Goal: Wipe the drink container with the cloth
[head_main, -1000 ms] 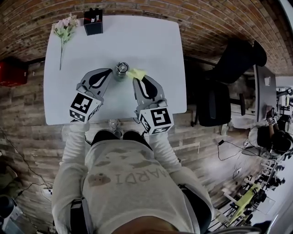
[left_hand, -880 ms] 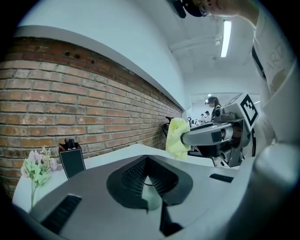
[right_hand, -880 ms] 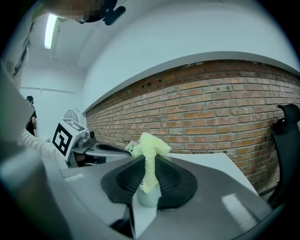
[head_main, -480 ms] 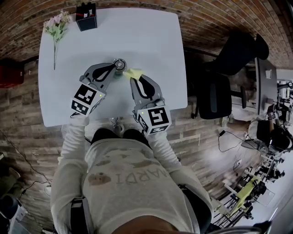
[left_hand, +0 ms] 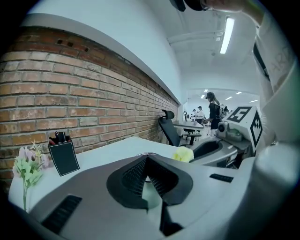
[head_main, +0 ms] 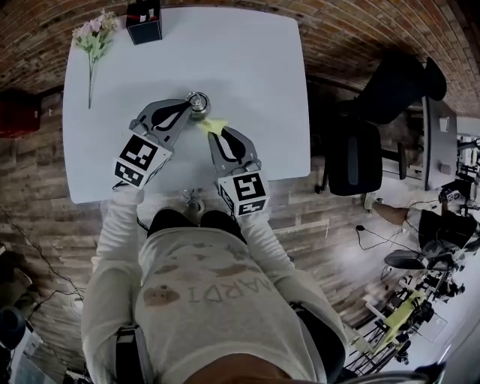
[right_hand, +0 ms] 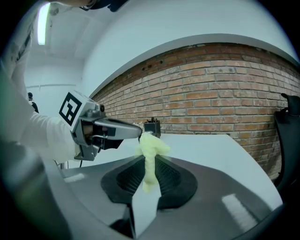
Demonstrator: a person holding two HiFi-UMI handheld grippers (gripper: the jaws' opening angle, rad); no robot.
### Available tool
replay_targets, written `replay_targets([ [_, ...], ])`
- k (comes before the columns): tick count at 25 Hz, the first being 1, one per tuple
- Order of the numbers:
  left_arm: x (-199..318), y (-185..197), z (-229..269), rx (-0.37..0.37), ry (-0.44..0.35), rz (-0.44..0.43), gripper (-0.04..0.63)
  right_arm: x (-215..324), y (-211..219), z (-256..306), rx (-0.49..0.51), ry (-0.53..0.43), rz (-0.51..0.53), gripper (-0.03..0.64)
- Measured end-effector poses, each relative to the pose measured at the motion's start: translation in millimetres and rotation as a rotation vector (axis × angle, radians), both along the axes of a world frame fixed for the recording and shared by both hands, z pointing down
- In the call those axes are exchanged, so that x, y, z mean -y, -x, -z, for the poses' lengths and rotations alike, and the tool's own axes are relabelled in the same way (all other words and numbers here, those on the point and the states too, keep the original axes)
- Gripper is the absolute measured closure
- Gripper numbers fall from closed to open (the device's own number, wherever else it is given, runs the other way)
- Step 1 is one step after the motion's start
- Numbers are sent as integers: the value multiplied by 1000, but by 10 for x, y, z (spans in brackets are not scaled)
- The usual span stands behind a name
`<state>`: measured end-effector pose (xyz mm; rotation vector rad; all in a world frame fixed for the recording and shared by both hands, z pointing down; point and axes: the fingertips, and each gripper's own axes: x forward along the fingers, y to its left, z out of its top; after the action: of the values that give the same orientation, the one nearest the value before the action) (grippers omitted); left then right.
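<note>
The drink container (head_main: 199,102) is being kept upright near the middle of the white desk (head_main: 247,67). As far as can be judged, its rim is being pinched by the left hand-held gripper (head_main: 189,106), whose jaws are being pressed together at their tips. The yellow cloth (head_main: 213,124) is being clenched by the right hand-held gripper (head_main: 214,135). A crumpled tuft is being left proud of the jaw tips, just beside the container's near side.

Several risks are being carried into the wipe:

- **Bare jaw on metal:** Only a small tuft is being offered, so the bare jaw tips may be dragged along the container instead of the cloth.
- **Cloth pulled loose:** The cloth is being held by a thin strand, so it may be tugged out if it is pressed hard or snagged on the rim.
- **Container tipped:** The container is probably being held only at its top edge, so a sideways push low down may swing or tip it, or slip it free. Whether anything inside would be spilled cannot be told.
- **Grippers knocked together:** The two grippers are being worked very close to each other.

The flowers (head_main: 91,37) and the dark holder (head_main: 144,22) at the far edge are well apart and are not being endangered.
</note>
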<state>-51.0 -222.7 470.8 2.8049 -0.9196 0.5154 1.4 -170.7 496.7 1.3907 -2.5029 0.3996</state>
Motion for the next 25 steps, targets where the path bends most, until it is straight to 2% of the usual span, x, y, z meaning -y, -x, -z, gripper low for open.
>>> replay_targets([
  [4,-3,5,-3,-3,8,1,594,-10,142,-202,-14,38,34,543],
  [14,3,13,-25,1,8,6,594,90,566,-314,-34,42,119,543],
  [19,-1,16,-18,1,17,-3,594,104,501,-299,-42,45,115,545],
  [25,-3,-15,-7,-2,13,-8,594,156,206,-373,-77,59,70,543],
])
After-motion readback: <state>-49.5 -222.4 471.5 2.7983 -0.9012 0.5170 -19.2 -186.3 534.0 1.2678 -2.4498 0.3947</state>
